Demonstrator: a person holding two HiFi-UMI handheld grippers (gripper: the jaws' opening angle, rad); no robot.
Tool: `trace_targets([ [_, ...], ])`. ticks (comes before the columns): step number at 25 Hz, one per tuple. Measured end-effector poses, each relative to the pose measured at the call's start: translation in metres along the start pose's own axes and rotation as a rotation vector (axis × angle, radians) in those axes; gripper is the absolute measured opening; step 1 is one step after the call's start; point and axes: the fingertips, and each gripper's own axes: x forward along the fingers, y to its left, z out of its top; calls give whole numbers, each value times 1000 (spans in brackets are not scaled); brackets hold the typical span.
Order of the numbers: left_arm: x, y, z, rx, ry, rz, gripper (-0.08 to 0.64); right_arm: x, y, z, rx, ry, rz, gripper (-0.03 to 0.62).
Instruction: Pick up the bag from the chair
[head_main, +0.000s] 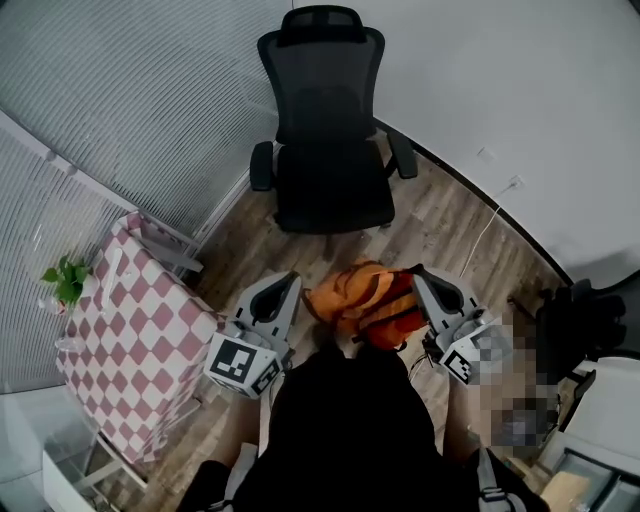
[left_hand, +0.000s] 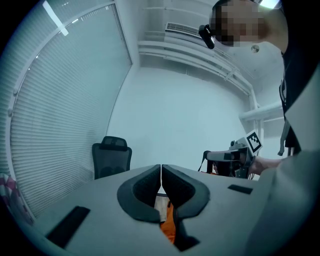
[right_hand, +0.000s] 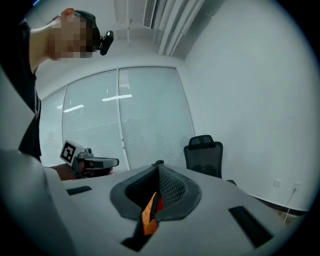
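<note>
An orange bag (head_main: 362, 300) hangs in the air between my two grippers, in front of the person's dark torso. My left gripper (head_main: 293, 284) is shut on its left side; orange cloth (left_hand: 169, 227) shows below the closed jaws (left_hand: 161, 172). On the bag's right side my right gripper (head_main: 420, 277) is shut, and an orange strap (right_hand: 148, 215) sits pinched between its pads (right_hand: 156, 172). The black office chair (head_main: 330, 150) stands farther back with nothing on its seat. It also shows as the chair (left_hand: 111, 157) and the chair (right_hand: 204, 155) in the two gripper views.
A table with a pink-and-white checked cloth (head_main: 130, 340) stands at the left, with a small green plant (head_main: 65, 280) on its far corner. Window blinds (head_main: 130, 90) run behind the chair. A white cable (head_main: 490, 225) drops from a wall socket. Dark gear (head_main: 580, 320) sits at the right.
</note>
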Motion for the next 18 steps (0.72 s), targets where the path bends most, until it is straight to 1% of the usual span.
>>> trace_targets([
  [4,0,-2,-1,-7,0,-3,34,-7,10,-6,62,2,38,21],
  [6,1,-3,-2,-11,0,-4,34,-8,10,-8,86,3,42,21],
  [9,2,-3,-2,-13,5,-7,34,-6,12,-8,90,4,46,21],
  [13,4,-4,-4,-10,12,-13,34,-2,17,-9,110,8,82,21],
  [18,9,-9,0,1,10,-23,34,-1,20,-10,114,19,105,21],
])
